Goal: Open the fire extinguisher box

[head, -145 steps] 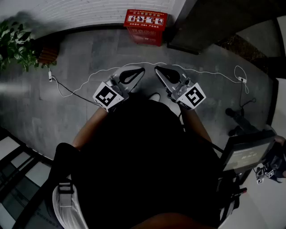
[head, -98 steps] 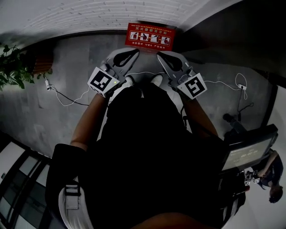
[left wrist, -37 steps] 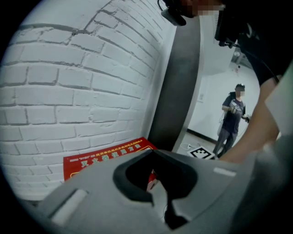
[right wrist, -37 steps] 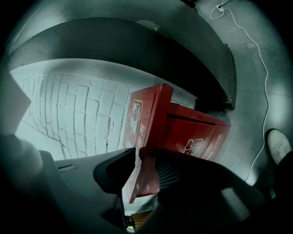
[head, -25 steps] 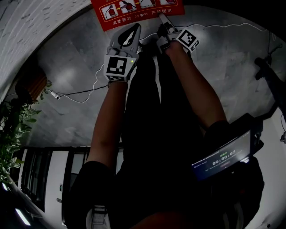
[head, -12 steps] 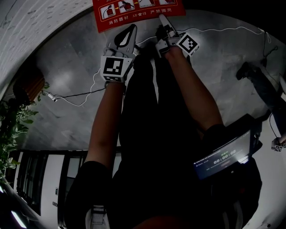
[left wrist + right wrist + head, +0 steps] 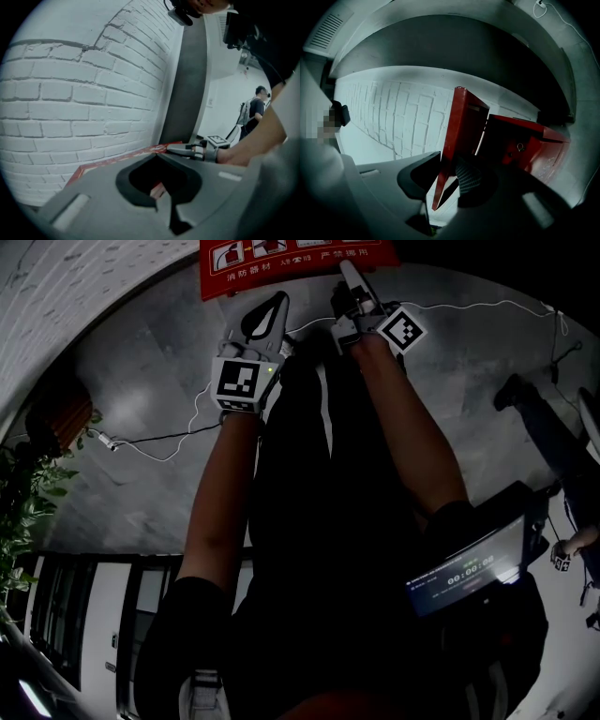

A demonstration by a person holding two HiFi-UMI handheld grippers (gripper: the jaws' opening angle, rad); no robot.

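The red fire extinguisher box stands against the white brick wall. Its lid (image 7: 291, 259), printed with instruction pictures, fills the top of the head view. In the right gripper view the lid (image 7: 461, 126) is tilted up off the box body (image 7: 534, 145), leaving a gap. The lid's front edge sits between the jaws of my right gripper (image 7: 449, 176), against the ribbed pad, as the jaws ease open slightly. My right gripper (image 7: 349, 270) is at the lid's right front corner. Just in front of the lid my left gripper (image 7: 279, 298) is shut and empty.
A white cable (image 7: 187, 432) trails over the grey stone floor (image 7: 141, 381). A potted plant (image 7: 23, 493) stands at the left and a dark pillar (image 7: 185, 84) right of the box. A screen (image 7: 464, 568) hangs at my right hip. A person (image 7: 255, 105) stands far off.
My right gripper has moved a little forward and up with the lid's edge, and the lid has slid further out of the top of the head view. The left gripper has barely moved.
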